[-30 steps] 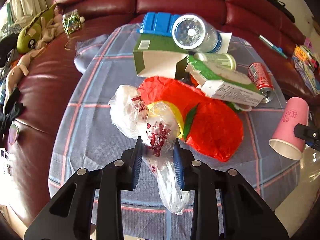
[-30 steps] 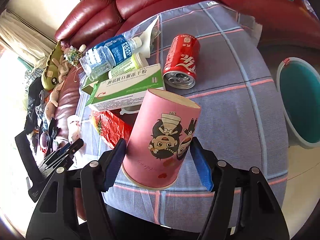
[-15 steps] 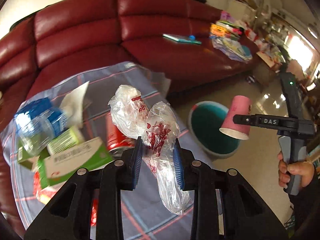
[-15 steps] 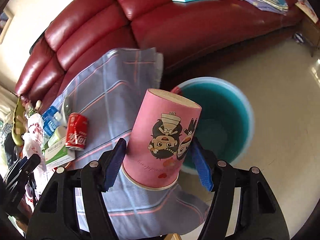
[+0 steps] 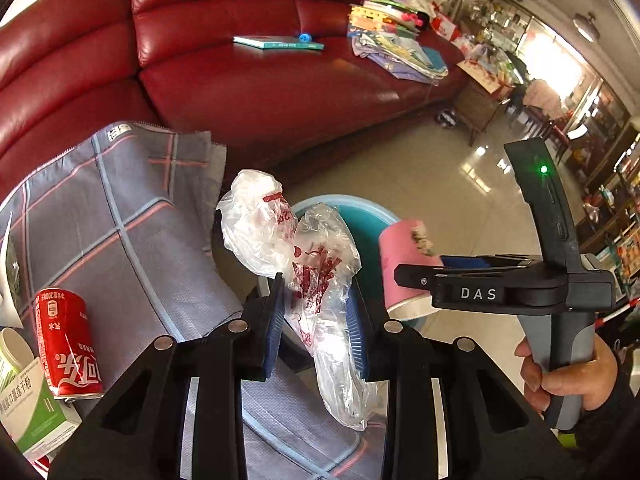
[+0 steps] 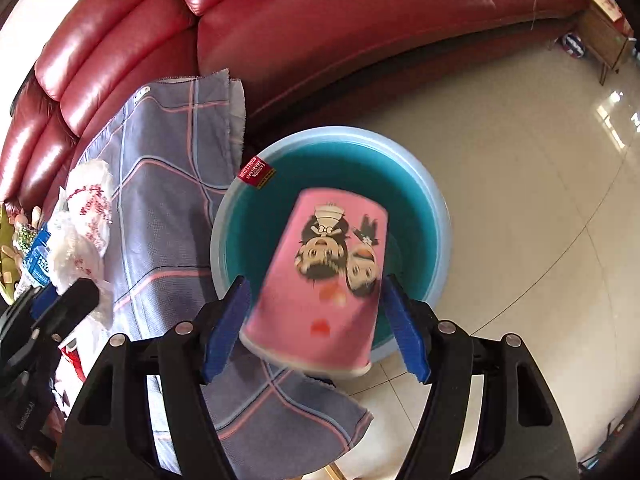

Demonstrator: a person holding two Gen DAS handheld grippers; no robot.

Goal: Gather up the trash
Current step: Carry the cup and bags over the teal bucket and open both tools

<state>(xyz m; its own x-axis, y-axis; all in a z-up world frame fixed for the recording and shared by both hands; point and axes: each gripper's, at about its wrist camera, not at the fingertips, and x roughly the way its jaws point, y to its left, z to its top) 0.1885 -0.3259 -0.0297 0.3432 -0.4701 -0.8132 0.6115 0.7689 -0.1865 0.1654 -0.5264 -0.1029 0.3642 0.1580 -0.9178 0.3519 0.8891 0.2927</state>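
Note:
A crumpled clear plastic bag (image 5: 280,236) with red print is pinched in my left gripper (image 5: 316,300), which is shut on it beside the table's edge, close to the teal basin (image 5: 360,224). The bag's tail hangs below the pads. My right gripper (image 6: 316,312) hovers over the teal basin (image 6: 436,216) on the floor. Its jaws are opening, and the pink cartoon paper cup (image 6: 332,272) sits blurred between them, base pointing down into the basin. A gap shows between each blue pad and the cup. The left wrist view shows the same pink cup (image 5: 400,256) from the side.
A red soda can (image 5: 66,340) and a green-and-white box (image 5: 28,412) lie on the checked cloth (image 5: 120,220) covering the table. The red leather sofa (image 5: 260,80) curves behind, with books (image 5: 276,42) on it. A person's hand (image 5: 560,372) grips the right handle. Shiny floor tiles (image 6: 520,160) surround the basin.
Both grippers swung from over the table's trash to the basin by the table's edge. The right jaws widened and the cup came loose from the pads; the left kept its hold on the bag.

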